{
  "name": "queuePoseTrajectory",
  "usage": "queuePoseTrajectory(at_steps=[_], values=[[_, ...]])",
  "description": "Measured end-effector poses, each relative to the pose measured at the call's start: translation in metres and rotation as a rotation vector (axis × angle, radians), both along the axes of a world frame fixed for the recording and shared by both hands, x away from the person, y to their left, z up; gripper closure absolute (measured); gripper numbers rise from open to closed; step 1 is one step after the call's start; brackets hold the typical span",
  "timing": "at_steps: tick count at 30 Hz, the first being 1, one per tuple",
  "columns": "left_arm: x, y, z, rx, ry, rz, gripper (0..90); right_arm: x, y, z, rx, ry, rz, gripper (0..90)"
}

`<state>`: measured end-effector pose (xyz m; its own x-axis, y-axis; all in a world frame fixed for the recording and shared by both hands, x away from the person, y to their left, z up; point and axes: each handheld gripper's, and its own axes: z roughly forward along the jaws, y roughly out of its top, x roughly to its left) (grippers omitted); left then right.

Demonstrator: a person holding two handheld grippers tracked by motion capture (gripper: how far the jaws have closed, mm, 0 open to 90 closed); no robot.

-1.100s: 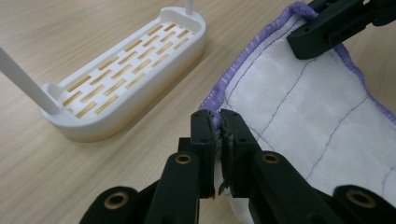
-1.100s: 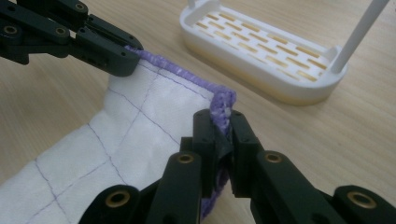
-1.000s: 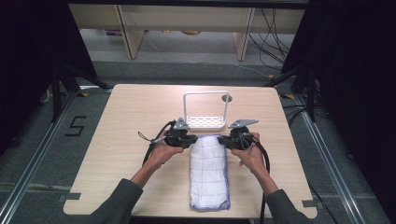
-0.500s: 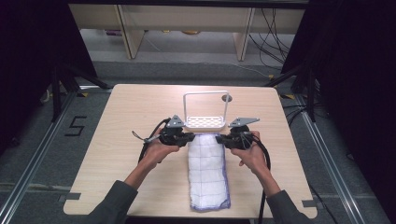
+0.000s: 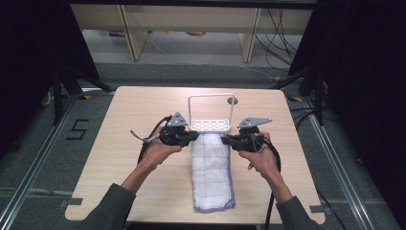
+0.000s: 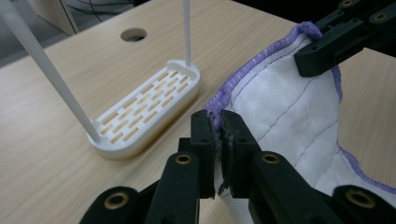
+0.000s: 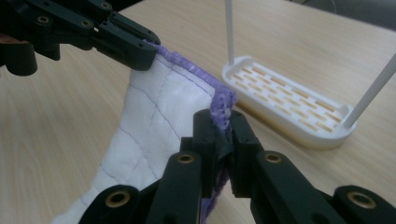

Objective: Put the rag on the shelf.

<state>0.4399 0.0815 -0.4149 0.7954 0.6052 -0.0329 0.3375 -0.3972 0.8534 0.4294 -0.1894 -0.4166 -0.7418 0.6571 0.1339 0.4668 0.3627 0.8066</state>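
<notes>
A white quilted cloth (image 5: pixel 212 170) with a purple hem lies lengthwise on the table, its far end lifted off the wood. My left gripper (image 5: pixel 194 136) is shut on the far left corner of the cloth (image 6: pixel 280 112), the purple hem pinched between the jaws of the left gripper (image 6: pixel 216 122). My right gripper (image 5: pixel 226 140) is shut on the far right corner, where the cloth (image 7: pixel 154 116) hangs from my right gripper (image 7: pixel 221 122). Just beyond the lifted edge stands a white rack (image 5: pixel 209 125) with a slotted base and a tall wire hoop.
The slotted rack base (image 6: pixel 144 109) sits close ahead of both grippers, its thin uprights rising beside them. A round hole (image 5: pixel 232 100) is in the tabletop behind the rack. Bare wood (image 5: pixel 119 167) lies to either side of the cloth. Cables trail from both grippers.
Both grippers have risen a little with the cloth's far corners, so the far end of the cloth has lifted off the table. The rack has not moved.
</notes>
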Motion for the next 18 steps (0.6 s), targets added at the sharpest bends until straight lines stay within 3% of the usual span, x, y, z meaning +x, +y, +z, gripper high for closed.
queuePoseTrajectory(at_steps=[3,4,6,7,10,11,14,15,18], values=[[-0.008,-0.001,0.019,-0.019,-0.017,-0.008,83.6,-0.008,-0.001,0.013,0.026,-0.006,0.0,84.3],[-0.008,-0.001,0.019,-0.019,-0.017,-0.008,83.5,-0.008,-0.001,0.013,0.026,-0.006,0.0,84.3],[-0.011,0.001,0.029,-0.008,-0.021,-0.023,83.5,-0.014,-0.003,0.027,0.041,-0.031,0.018,84.4],[-0.012,0.0,0.035,-0.031,-0.025,-0.025,83.4,-0.015,-0.004,0.032,0.043,-0.037,0.022,84.4],[-0.017,0.001,0.054,-0.043,-0.058,-0.032,83.3,-0.019,-0.006,0.046,0.059,-0.077,0.035,84.5],[-0.017,0.001,0.06,-0.047,-0.053,-0.035,83.3,-0.02,-0.006,0.05,0.065,-0.08,0.034,84.5],[-0.015,-0.001,0.076,-0.022,-0.066,-0.038,83.4,-0.02,-0.007,0.063,0.063,-0.088,0.045,84.6],[-0.014,-0.002,0.081,-0.025,-0.07,-0.041,83.4,-0.017,-0.008,0.067,0.059,-0.111,0.061,84.6],[-0.01,-0.004,0.095,-0.005,-0.067,-0.044,83.4,-0.015,-0.011,0.082,0.042,-0.101,0.047,84.6]])
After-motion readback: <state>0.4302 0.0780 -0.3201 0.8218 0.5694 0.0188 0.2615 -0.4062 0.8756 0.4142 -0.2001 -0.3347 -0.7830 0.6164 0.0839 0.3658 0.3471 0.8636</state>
